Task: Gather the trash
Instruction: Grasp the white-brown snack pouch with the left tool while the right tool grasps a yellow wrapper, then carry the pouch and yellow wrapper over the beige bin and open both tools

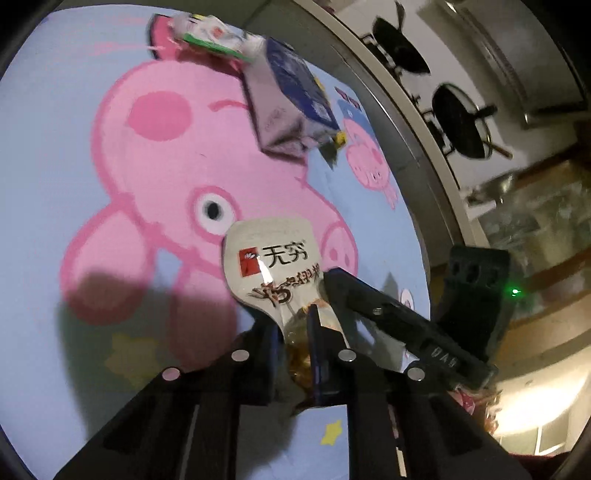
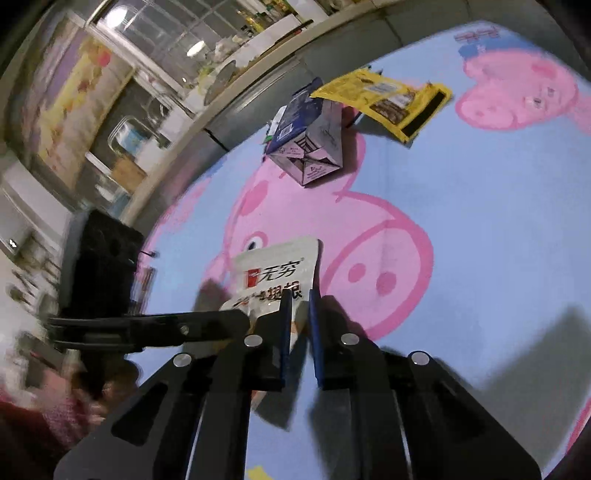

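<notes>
A white snack wrapper (image 1: 271,258) with red and black print lies on the blue pig-print cloth (image 1: 55,147). My left gripper (image 1: 293,317) is shut on the wrapper's near, bulging end. From the right, my right gripper (image 1: 328,280) meets the same wrapper at its edge. In the right wrist view the wrapper (image 2: 277,269) runs down between the blue pads of my right gripper (image 2: 297,295), which is shut on its corner. There my left gripper (image 2: 236,317) comes in level from the left and touches the wrapper's lower left side.
A blue and white carton (image 1: 291,99) (image 2: 310,140) lies farther along the cloth (image 2: 498,221). A yellow packet (image 2: 384,99) sits behind it, and a green and white wrapper (image 1: 210,33) lies at the far end. A metal edge and a stove (image 1: 458,122) border the cloth.
</notes>
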Available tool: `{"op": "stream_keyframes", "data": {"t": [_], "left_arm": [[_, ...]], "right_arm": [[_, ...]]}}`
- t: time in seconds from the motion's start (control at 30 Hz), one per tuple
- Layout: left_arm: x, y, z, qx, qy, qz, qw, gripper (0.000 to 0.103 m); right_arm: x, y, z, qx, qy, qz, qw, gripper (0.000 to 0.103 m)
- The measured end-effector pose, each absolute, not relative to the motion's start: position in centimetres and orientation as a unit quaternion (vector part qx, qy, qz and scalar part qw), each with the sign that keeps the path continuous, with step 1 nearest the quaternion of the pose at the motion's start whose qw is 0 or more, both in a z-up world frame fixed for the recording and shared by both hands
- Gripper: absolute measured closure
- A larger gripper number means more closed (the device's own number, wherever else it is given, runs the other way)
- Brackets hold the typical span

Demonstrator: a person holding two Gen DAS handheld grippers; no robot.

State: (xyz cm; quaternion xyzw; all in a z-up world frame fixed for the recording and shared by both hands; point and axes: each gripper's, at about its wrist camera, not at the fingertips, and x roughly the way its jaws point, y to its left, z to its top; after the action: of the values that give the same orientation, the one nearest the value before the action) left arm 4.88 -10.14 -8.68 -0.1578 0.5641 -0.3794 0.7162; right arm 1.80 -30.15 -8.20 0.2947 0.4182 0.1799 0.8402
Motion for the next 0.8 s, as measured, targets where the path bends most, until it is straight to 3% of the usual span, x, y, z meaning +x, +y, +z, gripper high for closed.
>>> {"op": "stream_keyframes", "data": {"t": [0.07, 0.13, 0.17, 0.2, 0.4, 0.47, 0.5, 0.53, 0.57, 0.6, 0.67, 0.8], "left_arm": [[5.0, -9.1, -8.3, -0.168, 0.557, -0.373, 0.722, 0.089], [5.1, -7.9, -8.1, -0.184, 0.554, -0.370, 0.722, 0.089], [5.1, -7.5, -8.0, -0.188, 0.553, -0.369, 0.723, 0.089], [5.1, -7.1, -7.9, -0.192, 0.551, -0.367, 0.724, 0.089], [5.3, -5.7, -8.2, -0.210, 0.553, -0.359, 0.722, 0.090], [5.1, -5.5, -8.1, -0.209, 0.552, -0.359, 0.722, 0.090], [5.0, -5.5, -8.1, -0.208, 0.552, -0.360, 0.723, 0.090], [5.1, -5.4, -8.0, -0.207, 0.551, -0.360, 0.723, 0.090], [5.1, -5.5, -7.9, -0.206, 0.550, -0.361, 0.724, 0.090], [5.1, -5.5, -7.7, -0.204, 0.549, -0.362, 0.725, 0.090], [5.0, -5.7, -7.5, -0.200, 0.547, -0.365, 0.727, 0.090], [4.5, -6.4, -7.4, -0.188, 0.547, -0.376, 0.724, 0.090]], "right_arm": [[2.1, -30.7, -7.5, 0.275, 0.411, 0.155, 0.855, 0.087], [2.8, -31.0, -6.0, 0.221, 0.398, 0.112, 0.883, 0.071], [3.5, -30.9, -5.1, 0.184, 0.392, 0.089, 0.897, 0.053], [4.4, -30.6, -4.4, 0.149, 0.385, 0.068, 0.908, 0.042], [10.4, -28.9, -3.3, -0.019, 0.372, 0.003, 0.928, 0.042], [12.9, -28.2, -4.0, -0.051, 0.391, -0.002, 0.919, 0.046], [13.8, -28.0, -4.4, -0.060, 0.397, -0.001, 0.916, 0.054], [14.3, -28.0, -4.5, -0.063, 0.402, 0.000, 0.914, 0.063], [14.8, -28.1, -4.8, -0.065, 0.408, -0.002, 0.911, 0.086], [14.9, -28.4, -4.8, -0.060, 0.410, -0.005, 0.910, 0.093], [13.8, -29.2, -4.5, -0.033, 0.401, -0.007, 0.915, 0.102], [8.5, -31.0, -3.3, 0.054, 0.383, 0.026, 0.922, 0.102]]}}
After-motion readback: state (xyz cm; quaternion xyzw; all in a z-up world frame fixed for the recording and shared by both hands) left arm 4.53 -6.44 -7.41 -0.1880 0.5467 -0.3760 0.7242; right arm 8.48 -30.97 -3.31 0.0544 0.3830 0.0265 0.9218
